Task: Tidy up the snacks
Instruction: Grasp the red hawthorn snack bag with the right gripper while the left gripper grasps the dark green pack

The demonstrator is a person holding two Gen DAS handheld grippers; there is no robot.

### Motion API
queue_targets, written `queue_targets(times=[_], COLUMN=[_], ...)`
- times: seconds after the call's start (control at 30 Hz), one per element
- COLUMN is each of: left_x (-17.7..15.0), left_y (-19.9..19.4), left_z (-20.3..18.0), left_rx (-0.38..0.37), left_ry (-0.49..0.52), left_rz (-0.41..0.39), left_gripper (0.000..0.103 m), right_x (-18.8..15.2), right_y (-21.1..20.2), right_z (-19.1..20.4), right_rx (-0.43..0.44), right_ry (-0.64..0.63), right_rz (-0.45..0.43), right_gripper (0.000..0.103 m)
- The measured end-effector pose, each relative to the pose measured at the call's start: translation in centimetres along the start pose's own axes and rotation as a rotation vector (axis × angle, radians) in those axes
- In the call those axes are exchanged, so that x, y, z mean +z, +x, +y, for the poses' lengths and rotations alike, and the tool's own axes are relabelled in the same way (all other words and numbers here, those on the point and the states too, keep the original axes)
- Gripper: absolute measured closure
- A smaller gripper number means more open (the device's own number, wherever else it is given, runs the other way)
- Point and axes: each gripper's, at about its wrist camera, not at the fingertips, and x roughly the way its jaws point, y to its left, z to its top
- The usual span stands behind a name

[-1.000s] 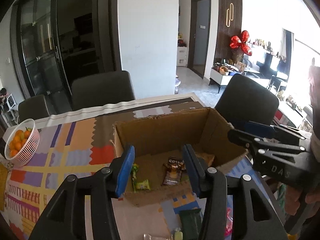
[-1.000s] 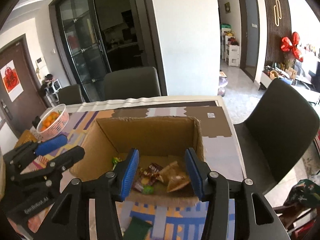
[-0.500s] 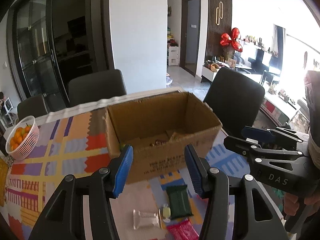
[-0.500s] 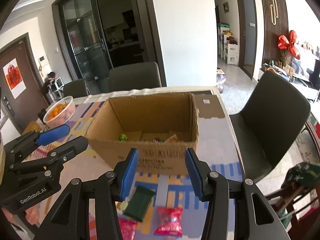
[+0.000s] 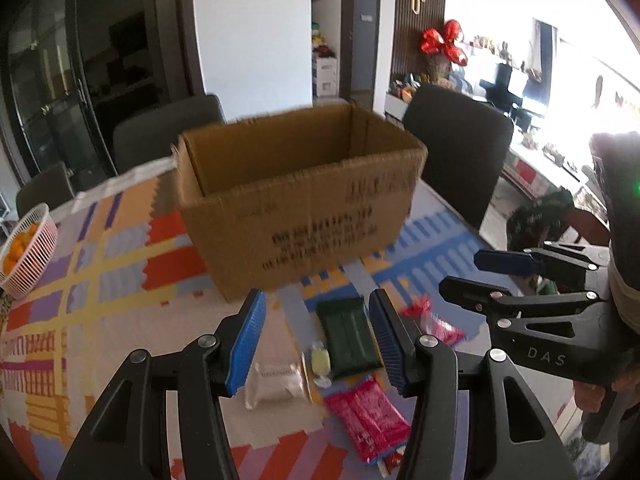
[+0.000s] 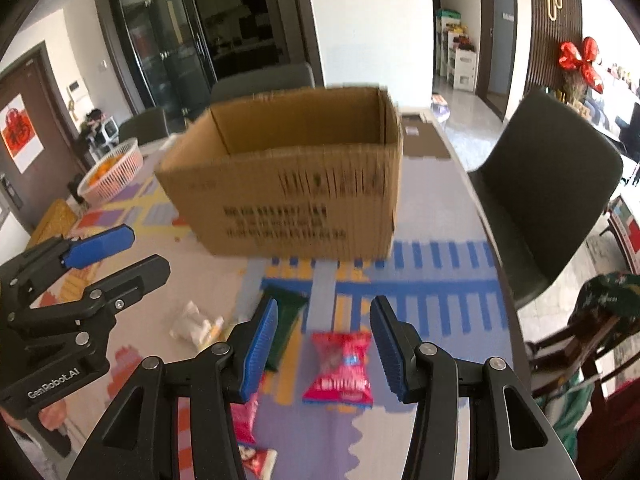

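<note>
my left gripper (image 5: 318, 334) had its blue fingers (image 5: 246, 336) apart with nothing pinched, hanging over the dark green packet (image 5: 350, 336) that lay flat on the table (image 5: 92, 276). just beside that packet on its left sat a small pale yellow candy (image 5: 320, 362), and left of that a clear packet with a white label (image 5: 274, 384), partly behind my left finger. nearer to me was a pink-red packet (image 5: 366, 416), lying flat at an angle. over on the right, my right gripper (image 6: 324, 344) also had its fingers (image 6: 260, 344) spread and empty, and between them in the right wrist view lay a red snack bag (image 6: 340, 366), flat on the table and not touched by either pad. the green packet (image 6: 284, 320) showed beside my left finger there, and a crumpled white wrapper (image 6: 196, 322) lay further left. beyond all the loose snacks stood the open cardboard box (image 5: 296, 196), upright, black print on its near wall, well apart from both sets of fingers; i couldn't see its floor from either camera. the patterned tablecloth (image 6: 424, 272) ran under everything. far left, a white basket of oranges (image 5: 26, 248) sat near the table's edge. dark chairs (image 6: 536, 196) stood around the table. both views were blurred.
</note>
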Motion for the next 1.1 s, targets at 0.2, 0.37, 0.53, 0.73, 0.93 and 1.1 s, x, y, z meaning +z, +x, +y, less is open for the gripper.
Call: queue_targets(times=[0.2, 0.37, 0.53, 0.73, 0.93, 1.1], left_x=[-1.8, -2.4, -3.0, -3.2, -3.2, -3.2], left_y=[1.6, 3.2, 5.0, 6.9, 8.7, 10.3], left_z=[-0.3, -0.4, -0.6, -1.0, -1.4, -1.7], left_rx=[-0.023, -0.04, -0.06, -0.083, -0.096, -0.091], left_ry=[0.012, 0.02, 0.023, 0.03, 0.024, 0.013], left_rz=[0.049, 0.094, 0.143, 0.193, 0.229, 0.258], left_gripper=[0.05, 0.05, 0.05, 0.05, 0.049, 0.049], right_x=[-2.1, -3.1, -3.7, -4.1, -4.6, -5.0], right_y=[2.2, 4.3, 5.8, 7.2, 8.5, 9.3], right_z=[-0.4, -0.9, -1.2, -1.6, -2.5, -3.0], right_rx=[0.001, 0.008, 0.005, 0.01, 0.014, 0.017], right_ry=[0.003, 0.014, 0.022, 0.03, 0.054, 0.066], right_rz=[0.07, 0.125, 0.159, 0.195, 0.227, 0.241], right_gripper=[0.054, 0.054, 0.054, 0.054, 0.054, 0.054])
